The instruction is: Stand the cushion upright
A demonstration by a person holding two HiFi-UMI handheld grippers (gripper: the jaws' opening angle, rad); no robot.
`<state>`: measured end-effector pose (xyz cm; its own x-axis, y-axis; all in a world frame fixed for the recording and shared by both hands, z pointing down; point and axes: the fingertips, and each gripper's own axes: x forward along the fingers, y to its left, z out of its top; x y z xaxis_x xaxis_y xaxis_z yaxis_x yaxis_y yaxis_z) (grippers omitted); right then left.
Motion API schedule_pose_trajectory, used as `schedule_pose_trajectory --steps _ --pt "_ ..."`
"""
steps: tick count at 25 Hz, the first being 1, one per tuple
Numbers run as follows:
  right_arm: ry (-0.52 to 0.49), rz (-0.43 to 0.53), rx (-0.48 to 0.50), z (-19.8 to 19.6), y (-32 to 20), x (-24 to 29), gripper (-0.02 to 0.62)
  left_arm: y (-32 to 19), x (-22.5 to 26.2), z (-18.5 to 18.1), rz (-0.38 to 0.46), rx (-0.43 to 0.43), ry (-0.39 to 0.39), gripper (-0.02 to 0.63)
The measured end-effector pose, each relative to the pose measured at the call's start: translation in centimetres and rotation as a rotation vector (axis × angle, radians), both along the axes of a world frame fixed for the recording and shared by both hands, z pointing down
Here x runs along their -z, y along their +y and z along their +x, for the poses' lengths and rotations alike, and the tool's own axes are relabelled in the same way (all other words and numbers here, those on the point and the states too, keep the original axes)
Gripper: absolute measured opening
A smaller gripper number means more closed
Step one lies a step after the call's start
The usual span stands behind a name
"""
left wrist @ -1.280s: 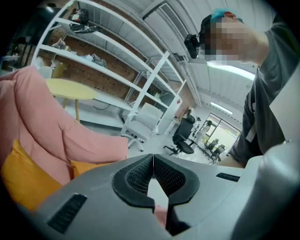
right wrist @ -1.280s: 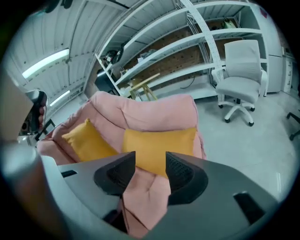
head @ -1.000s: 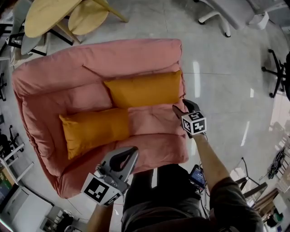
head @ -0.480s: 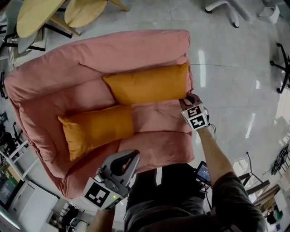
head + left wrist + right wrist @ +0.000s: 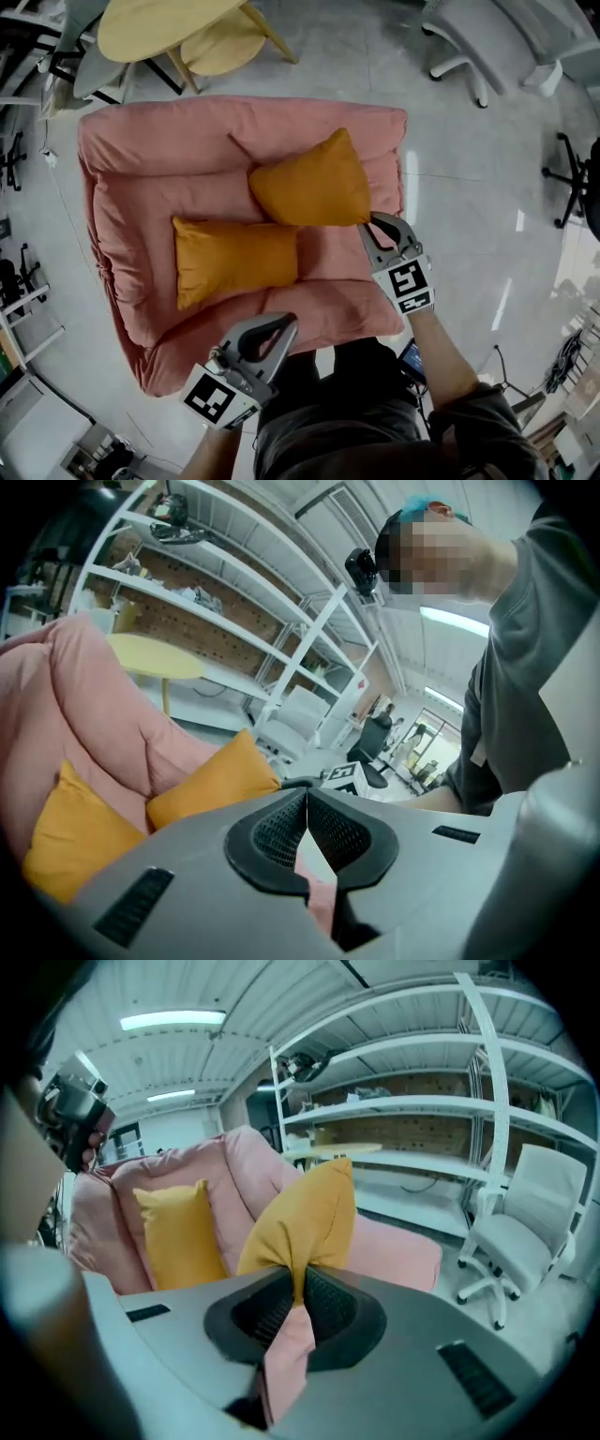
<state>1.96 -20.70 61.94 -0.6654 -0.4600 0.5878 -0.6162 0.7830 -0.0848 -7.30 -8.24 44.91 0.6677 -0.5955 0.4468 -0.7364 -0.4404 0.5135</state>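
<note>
Two orange cushions are on the pink sofa. My right gripper is shut on the near right corner of the right cushion. Its jaws have just been closing with that corner between them. This cushion is raised and tilted against the backrest. The left cushion lies flat on the seat. My left gripper hovers shut and empty over the sofa's front edge. In the left gripper view the held cushion shows beside the right gripper's marker cube.
Yellow round tables stand behind the sofa. White office chairs and a black chair base stand to the right on the shiny floor. White shelving lines the wall. My legs are against the sofa front.
The right gripper closed on the right cushion's corner and lifted it; the cushion rose from lying along the backrest to a tilted, peaked pose. The left gripper rose a little.
</note>
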Motion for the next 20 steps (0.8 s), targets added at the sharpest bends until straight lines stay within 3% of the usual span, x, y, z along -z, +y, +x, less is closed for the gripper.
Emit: schedule_pose_trajectory --steps 3,7,13,17,20 --pt "-0.024 0.099 0.032 -4.6 -0.8 5.0 0.041 1.4 1.3 -2.6 0.050 0.014 0.014 0.012" --pt "0.026 0.189 0.061 -9.5 -0.4 9.2 0.038 2.9 2.9 -6.2 0.102 0.042 0.043 0.011" --pt "0.108 0.161 -0.135 -6.8 -1.5 10.1 0.037 4.5 4.6 -11.0 0.125 0.057 0.083 0.011" --pt "0.148 0.180 -0.151 -7.0 -1.2 11.0 0.037 5.2 4.8 -12.5 0.135 0.040 0.101 0.011" --pt "0.150 0.171 -0.119 -9.2 -0.4 9.1 0.037 5.4 4.8 -12.7 0.135 0.028 0.108 0.011"
